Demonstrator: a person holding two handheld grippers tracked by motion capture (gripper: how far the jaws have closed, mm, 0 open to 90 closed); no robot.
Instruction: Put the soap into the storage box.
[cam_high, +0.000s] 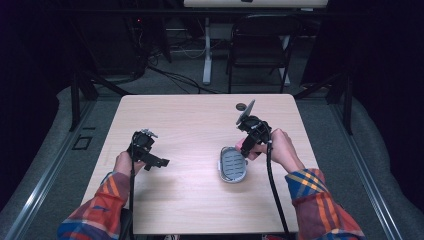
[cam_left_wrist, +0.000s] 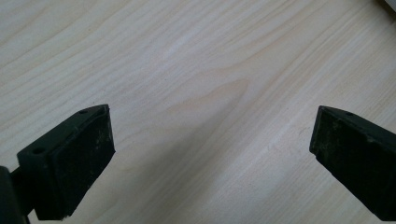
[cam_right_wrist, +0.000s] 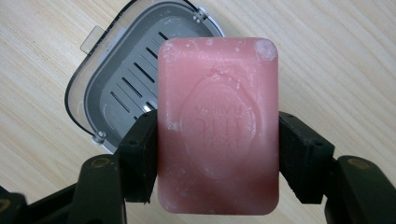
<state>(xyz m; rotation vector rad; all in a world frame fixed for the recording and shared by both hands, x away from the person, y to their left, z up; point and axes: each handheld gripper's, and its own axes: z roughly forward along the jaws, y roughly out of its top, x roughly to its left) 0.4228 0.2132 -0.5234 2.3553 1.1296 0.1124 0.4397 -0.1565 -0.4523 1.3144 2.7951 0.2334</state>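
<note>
1. Table (cam_high: 190, 120): light wood top, seen in all three views; everything in hand sits on or over it.
2. Chair (cam_high: 260, 47): dark, folded-frame type, stood on the floor beyond the table's far edge, well apart from the work.
3. Right gripper (cam_right_wrist: 218, 140): held over the right half of the table, clenched on the soap; both black pads are pressed against the bar's long sides. In the high view it is seen at (cam_high: 250, 142), just beside the dish's far right edge.
4. Left gripper (cam_left_wrist: 212, 154): held over the left half of the table, released; the jaws are spread wide with bare wood between them. In the high view it is seen at (cam_high: 150, 157), well apart from the dish.
5. Dish (cam_high: 233, 164): grey soap dish with slotted insert and clear rim, laid flat on the table right of centre; in the right gripper view it is seen at (cam_right_wrist: 119, 74), partly hidden behind the soap.
6. Soap (cam_right_wrist: 218, 123): pink bar with an embossed oval stamp, gripped in the right gripper, held above the table and overlapping the dish's near edge; whether it touches the dish cannot be told.
</note>
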